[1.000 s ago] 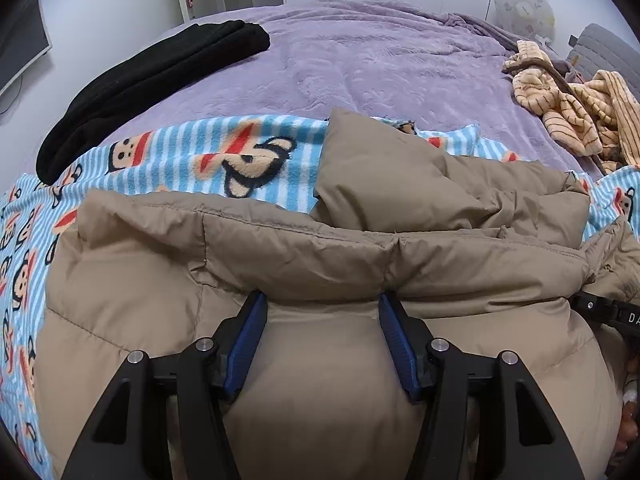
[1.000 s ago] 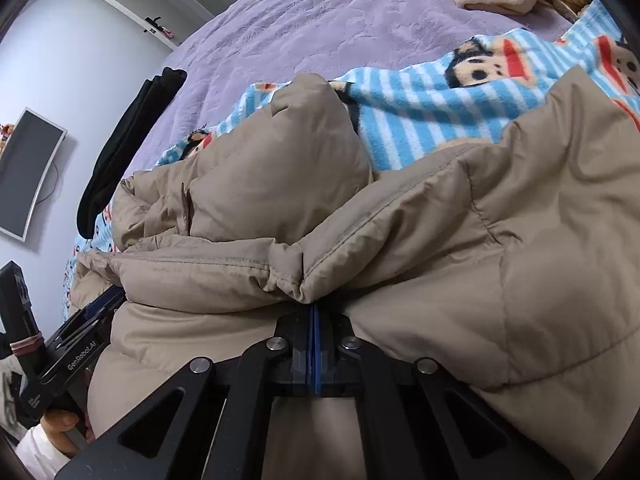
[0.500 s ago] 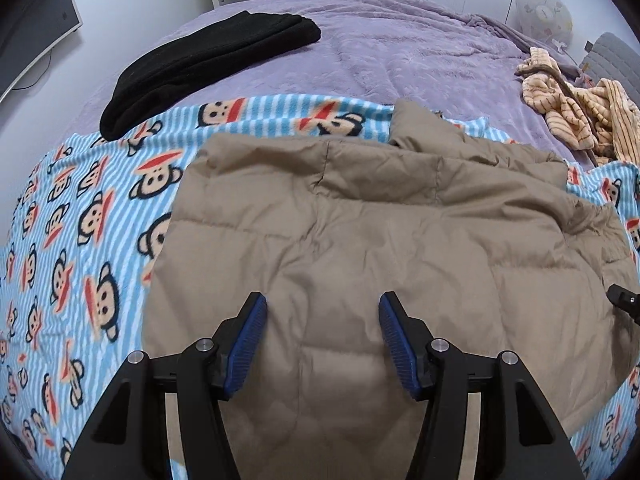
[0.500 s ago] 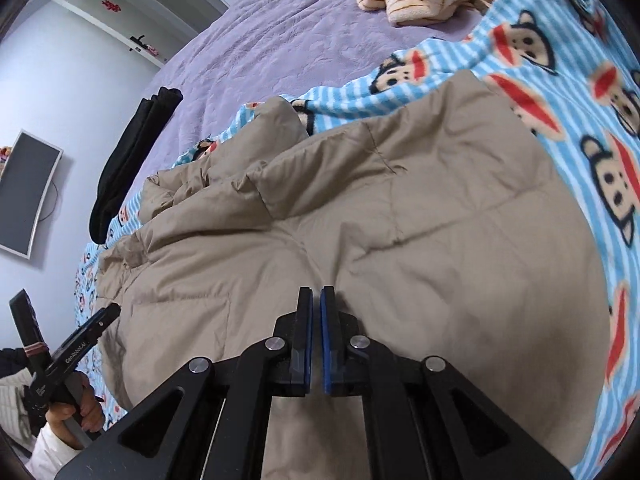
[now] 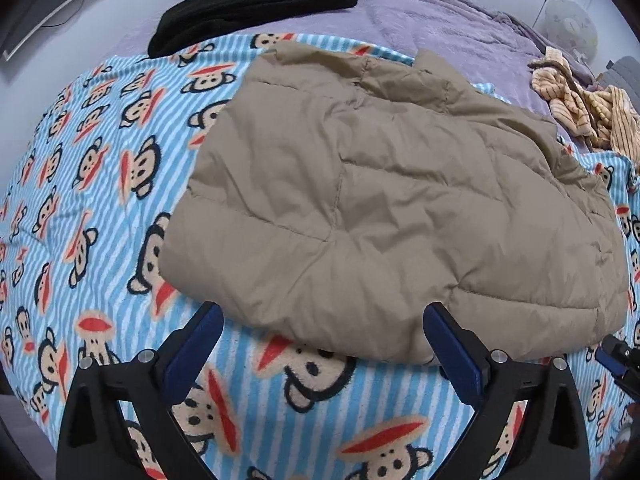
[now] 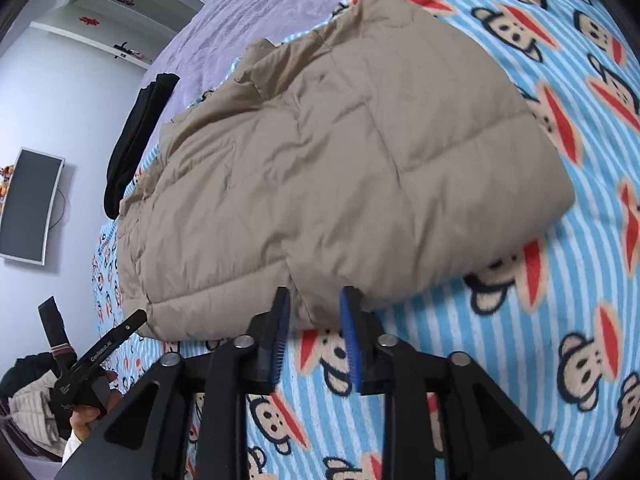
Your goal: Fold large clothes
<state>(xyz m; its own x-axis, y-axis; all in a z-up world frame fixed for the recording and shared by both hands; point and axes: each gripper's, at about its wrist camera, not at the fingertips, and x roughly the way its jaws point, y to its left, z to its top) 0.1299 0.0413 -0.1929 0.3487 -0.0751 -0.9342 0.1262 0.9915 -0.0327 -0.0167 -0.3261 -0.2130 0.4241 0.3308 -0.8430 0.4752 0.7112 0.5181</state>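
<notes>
Monkey-print blanket (image 5: 80, 200) on bed, tan jacket (image 5: 380, 200) folded flat ahead of both grippers, left gripper (image 5: 320, 352) wide apart, right gripper (image 6: 314, 332) partly apart, both empty.

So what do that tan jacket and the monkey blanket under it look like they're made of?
The tan jacket looks like a padded, down-style coat: smooth matte woven shell, probably nylon or polyester, with stitched quilt lines and puffy panels. The monkey blanket looks like soft fleece or plush, its surface fuzzy and the print slightly blurred at the edges.
</notes>
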